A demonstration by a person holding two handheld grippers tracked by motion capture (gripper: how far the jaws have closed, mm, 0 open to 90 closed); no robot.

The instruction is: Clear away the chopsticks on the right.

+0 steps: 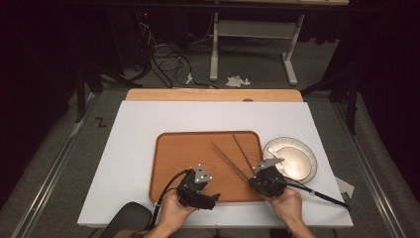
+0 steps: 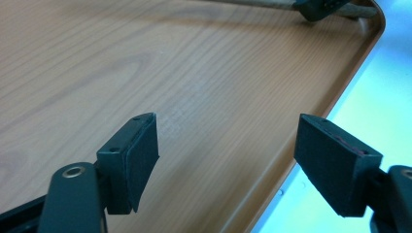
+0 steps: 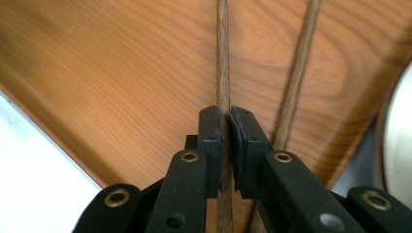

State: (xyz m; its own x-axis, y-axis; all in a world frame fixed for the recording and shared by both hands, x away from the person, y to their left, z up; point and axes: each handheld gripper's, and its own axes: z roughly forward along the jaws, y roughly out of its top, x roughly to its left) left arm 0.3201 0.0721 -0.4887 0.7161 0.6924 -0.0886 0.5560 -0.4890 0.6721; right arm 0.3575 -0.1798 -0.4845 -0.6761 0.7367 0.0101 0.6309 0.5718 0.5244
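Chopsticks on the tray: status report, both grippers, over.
Right gripper shut on one chopstick over the wooden tray. Second chopstick lies loose beside it. Left gripper open, holding nothing, above the tray. Plate right of the tray, nothing blocking.

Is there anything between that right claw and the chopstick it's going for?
No. The right claw is already shut on one chopstick over the wooden tray. The second chopstick lies just beside it, outside the grip.

1. We read no text, label, brand or number on any surface.
2. We note one black Z-shaped mark [image 1: 101, 122] on the floor, left of the table [image 1: 148, 119].
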